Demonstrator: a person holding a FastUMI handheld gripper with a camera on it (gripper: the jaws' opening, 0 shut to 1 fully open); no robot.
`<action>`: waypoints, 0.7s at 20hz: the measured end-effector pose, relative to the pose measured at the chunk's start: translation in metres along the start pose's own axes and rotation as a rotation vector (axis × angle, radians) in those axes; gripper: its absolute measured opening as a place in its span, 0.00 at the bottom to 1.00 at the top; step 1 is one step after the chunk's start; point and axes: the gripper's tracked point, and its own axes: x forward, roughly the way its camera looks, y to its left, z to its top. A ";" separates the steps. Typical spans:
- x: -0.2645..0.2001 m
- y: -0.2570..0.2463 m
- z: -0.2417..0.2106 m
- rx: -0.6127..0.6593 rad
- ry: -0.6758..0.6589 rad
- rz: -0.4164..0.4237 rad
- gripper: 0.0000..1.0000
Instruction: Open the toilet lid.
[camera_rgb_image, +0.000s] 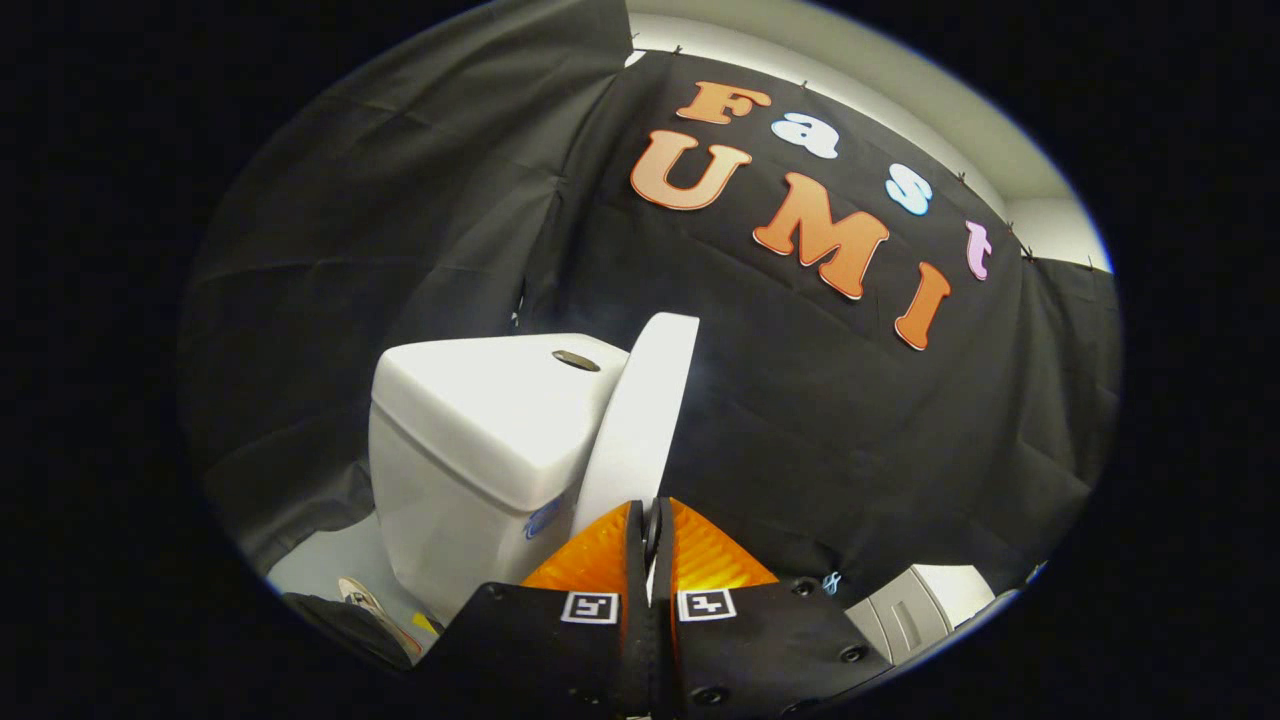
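The toilet lid (640, 420) is seen raised and edge-on, standing nearly upright and leaning back toward the front face of the white cistern (470, 450), so that its thin rounded rim is turned toward the camera. The lid's lower end is met by the gripper (652, 525), whose two fingers are brought together with only a dark slit left between them; whether the lid's edge is actually pinched in that slit or merely touched just ahead of the tips cannot be told. The upper edge of the lid is seen rising above the cistern's top, close beside the round flush button (576, 360) set near the top's right edge. To the right of the lid, nothing but the black cloth wall (850, 420) is found, hanging in folds well behind it, so open room is left on that side (the cloth is drawn in a fold to a corner just behind the cistern). To the left, the cistern's flat front and its overhanging top edge are lit brightly, and below its lower left corner a patch of pale floor (330, 560) is visible, on which a shoe (375, 608) is partly seen. Beyond the fingers on the right, low down, a light grey panelled object (915, 605) is glimpsed, too little of it being shown to be identified.
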 end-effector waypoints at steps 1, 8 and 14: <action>0.001 0.000 0.001 -0.004 0.000 -0.006 0.08; -0.001 0.000 -0.003 0.010 -0.012 0.028 0.15; -0.005 0.003 0.002 0.053 -0.015 0.151 0.68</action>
